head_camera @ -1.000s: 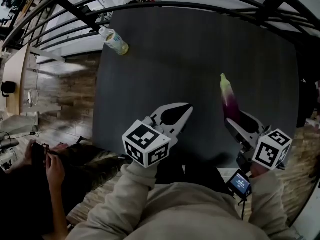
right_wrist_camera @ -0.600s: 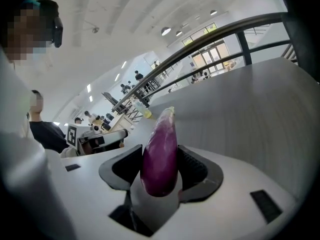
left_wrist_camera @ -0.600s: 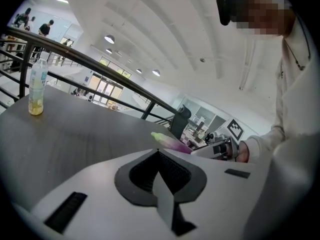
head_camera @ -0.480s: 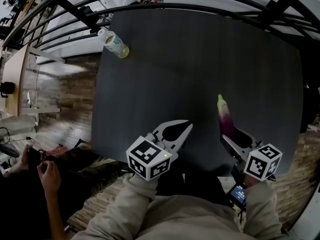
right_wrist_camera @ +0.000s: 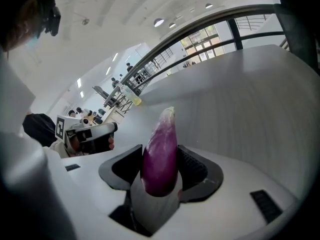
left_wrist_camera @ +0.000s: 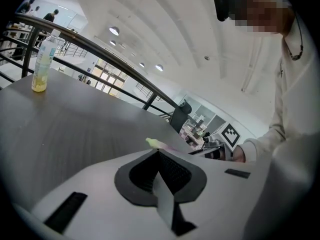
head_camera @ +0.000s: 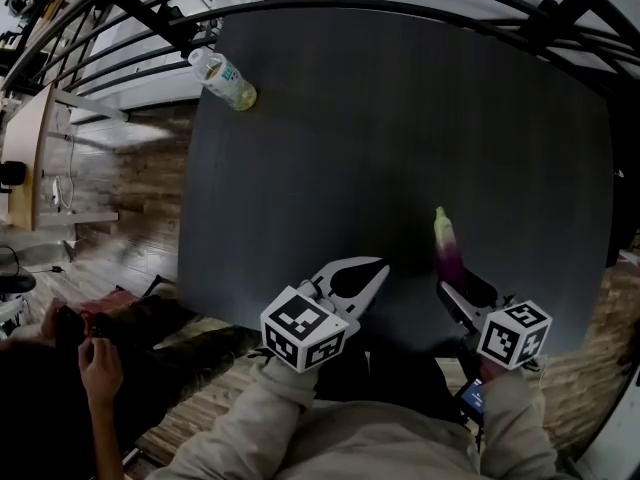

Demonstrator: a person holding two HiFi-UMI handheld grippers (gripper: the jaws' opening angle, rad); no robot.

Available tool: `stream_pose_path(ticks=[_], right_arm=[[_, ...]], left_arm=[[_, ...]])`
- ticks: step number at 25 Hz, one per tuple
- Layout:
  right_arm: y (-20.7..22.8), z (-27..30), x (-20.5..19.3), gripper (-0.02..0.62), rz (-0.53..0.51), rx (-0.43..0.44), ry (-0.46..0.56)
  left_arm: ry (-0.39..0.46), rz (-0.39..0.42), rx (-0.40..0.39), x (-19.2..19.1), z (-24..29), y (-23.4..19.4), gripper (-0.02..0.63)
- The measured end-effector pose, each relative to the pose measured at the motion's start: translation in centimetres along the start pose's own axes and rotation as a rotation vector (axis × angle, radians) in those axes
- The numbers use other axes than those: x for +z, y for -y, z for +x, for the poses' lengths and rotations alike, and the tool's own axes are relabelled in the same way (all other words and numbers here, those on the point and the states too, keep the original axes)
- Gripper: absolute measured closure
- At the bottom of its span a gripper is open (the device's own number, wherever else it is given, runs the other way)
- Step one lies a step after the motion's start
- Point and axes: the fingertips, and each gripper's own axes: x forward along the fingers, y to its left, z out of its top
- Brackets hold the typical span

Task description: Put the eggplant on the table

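A purple eggplant [head_camera: 447,247] with a pale green tip sticks out forward from my right gripper [head_camera: 458,279], over the near right part of the dark table [head_camera: 400,118]. In the right gripper view both pads press on the eggplant [right_wrist_camera: 161,154] from either side, so the right gripper [right_wrist_camera: 160,152] is shut on it. Whether the eggplant touches the tabletop I cannot tell. My left gripper [head_camera: 382,265] hangs beside it to the left, over the table's near edge. The left gripper [left_wrist_camera: 159,152] is shut with nothing in it. Just past it, the eggplant's tip [left_wrist_camera: 155,143] shows.
A plastic bottle [head_camera: 226,78] with yellowish liquid stands at the table's far left corner. A dark railing [head_camera: 150,18] curves behind the table. A seated person [head_camera: 95,358] is at the lower left, over the wooden floor [head_camera: 120,198].
Both grippers have sunk toward the table and drawn nearer its near edge. The eggplant came down with the right gripper, still gripped.
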Motion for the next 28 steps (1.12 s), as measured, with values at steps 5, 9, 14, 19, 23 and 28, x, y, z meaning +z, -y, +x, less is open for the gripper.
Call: stream_pose_path(ticks=[5, 9, 14, 19, 23, 28], right_arm=[[0.8, 0.8, -1.2, 0.364, 0.014, -0.026, -0.012], [1.1, 1.4, -2.1, 0.364, 0.005, -0.044, -0.027], [2.1, 1.8, -2.7, 0.364, -0.007, -0.071, -0.035], [2.6, 1.8, -2.6, 0.364, -0.009, -0.084, -0.035], [3.1, 2.1, -2.9, 0.363, -0.015, -0.099, -0.051], [3.3, 2.0, -4.1, 0.364, 0.010, -0.081, -0.119]], left_arm=[[-0.008, -0.009, 0.001, -0.5, -0.1, -0.1, 0.609], [-0.008, -0.012, 0.002, -0.5, -0.5, -0.3, 0.609], [-0.006, -0.019, 0.004, -0.8, -0.5, -0.5, 0.609], [-0.006, -0.020, 0.006, -0.9, -0.6, -0.5, 0.609], [-0.007, -0.022, 0.008, -0.7, -0.7, -0.6, 0.609], [-0.017, -0.029, 0.003, -0.7, -0.8, -0.3, 0.609]])
